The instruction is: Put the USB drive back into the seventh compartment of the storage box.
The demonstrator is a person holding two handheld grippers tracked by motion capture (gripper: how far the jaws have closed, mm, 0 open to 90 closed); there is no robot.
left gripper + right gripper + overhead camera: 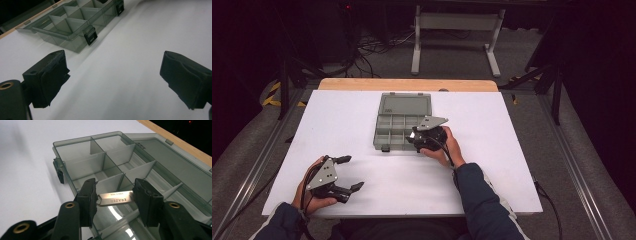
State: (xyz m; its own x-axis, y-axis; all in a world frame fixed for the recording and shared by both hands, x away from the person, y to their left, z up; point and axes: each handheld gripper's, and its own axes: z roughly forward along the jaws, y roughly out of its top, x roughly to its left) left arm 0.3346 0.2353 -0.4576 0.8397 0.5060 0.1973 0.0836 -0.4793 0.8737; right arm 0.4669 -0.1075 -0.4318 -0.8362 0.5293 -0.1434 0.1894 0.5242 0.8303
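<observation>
Jaws of the left gripper (346,173) stand wide apart with nothing between them, low over the white table (492,165) near its front edge. Farther right, the grey compartment box (399,131) lies open, lid back. The right gripper (115,198) clamps a metal strip (115,198) marked ERAZER endwise, over the box's front right compartments.

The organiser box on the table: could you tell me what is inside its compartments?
The visible compartments of the organiser box look empty. The right gripper holds a metal strip over its near edge, hiding the compartments beneath.
</observation>
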